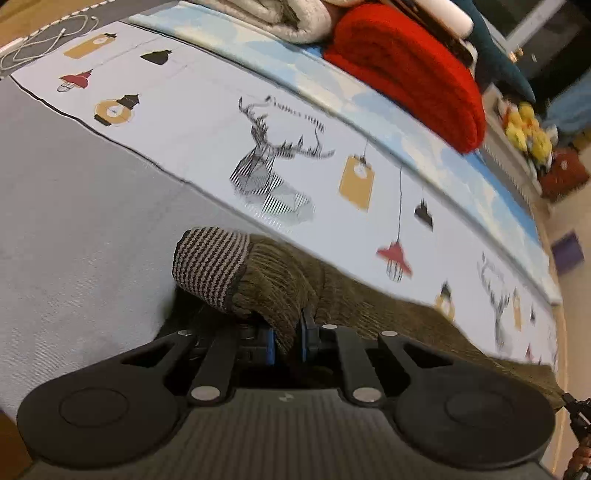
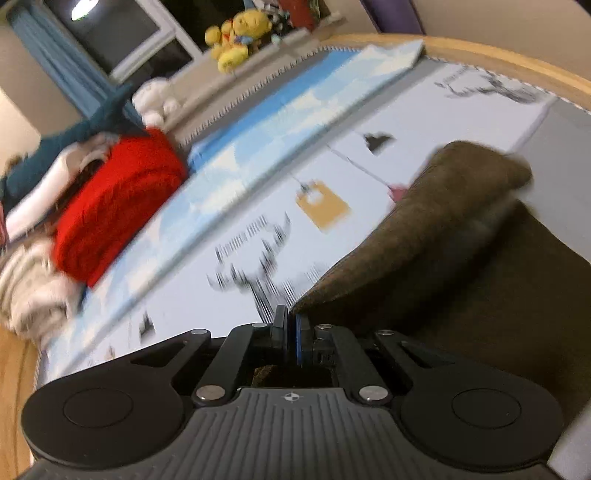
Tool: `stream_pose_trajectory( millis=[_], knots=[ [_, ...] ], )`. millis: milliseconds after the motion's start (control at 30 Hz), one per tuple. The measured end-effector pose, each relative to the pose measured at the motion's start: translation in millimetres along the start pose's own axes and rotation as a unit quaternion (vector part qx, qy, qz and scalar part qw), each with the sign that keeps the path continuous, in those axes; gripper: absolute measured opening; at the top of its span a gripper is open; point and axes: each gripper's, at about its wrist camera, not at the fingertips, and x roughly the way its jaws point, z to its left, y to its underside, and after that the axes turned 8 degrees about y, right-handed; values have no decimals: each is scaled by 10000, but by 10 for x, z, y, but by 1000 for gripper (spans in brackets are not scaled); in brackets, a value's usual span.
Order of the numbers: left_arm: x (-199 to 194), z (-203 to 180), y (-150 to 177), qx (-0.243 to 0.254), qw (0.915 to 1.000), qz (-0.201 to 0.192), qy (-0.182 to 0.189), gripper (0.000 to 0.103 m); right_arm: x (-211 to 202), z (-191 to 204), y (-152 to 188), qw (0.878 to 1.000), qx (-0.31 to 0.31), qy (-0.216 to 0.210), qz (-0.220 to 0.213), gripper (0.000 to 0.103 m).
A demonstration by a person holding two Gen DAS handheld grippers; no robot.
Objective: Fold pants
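The olive-brown corduroy pants [image 1: 332, 295] lie on the bed sheet [image 1: 110, 206]. Their striped black-and-beige cuff [image 1: 210, 266] sticks up just past my left gripper [image 1: 288, 339], which is shut on a fold of the pants fabric. In the right wrist view the pants [image 2: 461, 258] spread to the right, with a raised folded end at the far side. My right gripper [image 2: 290, 332] is shut on the near edge of the pants, the blue pads pressed together. The view is blurred.
A red knit blanket [image 1: 406, 70] and a beige blanket [image 1: 266, 14] are stacked at the bed's far side. A white cable [image 1: 44, 40] lies at the far left. Yellow plush toys [image 2: 236, 37] sit on a sill. The wooden bed rim [image 2: 498, 55] curves at the right.
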Motion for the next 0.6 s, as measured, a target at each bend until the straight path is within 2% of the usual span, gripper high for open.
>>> stream_pose_trajectory(
  millis=[167, 300, 333, 367, 433, 533, 600],
  knots=[
    [61, 116, 167, 521, 9971, 472, -301, 13, -218, -417, 478, 9969, -54, 154, 763, 3],
    [294, 168, 281, 822, 9880, 1213, -497, 16, -133, -681, 733, 9865, -289, 495, 1532, 9],
    [337, 175, 306, 815, 9862, 1352, -504, 16, -135, -730, 758, 9849, -358, 658, 1562, 10],
    [351, 193, 309, 795, 9858, 1386, -514, 17, -135, -802, 729, 9844, -361, 887, 1476, 16],
    [348, 256, 272, 558, 9879, 1367, -481, 27, -178, -1011, 572, 9852, -188, 1208, 1203, 19],
    [297, 434, 205, -47, 9917, 1240, -347, 30, -223, -1374, 336, 9859, 529, 1347, 845, 26],
    [300, 521, 182, -329, 9914, 1213, -358, 32, -160, -1574, 257, 9840, 855, 1334, 819, 27]
  ],
)
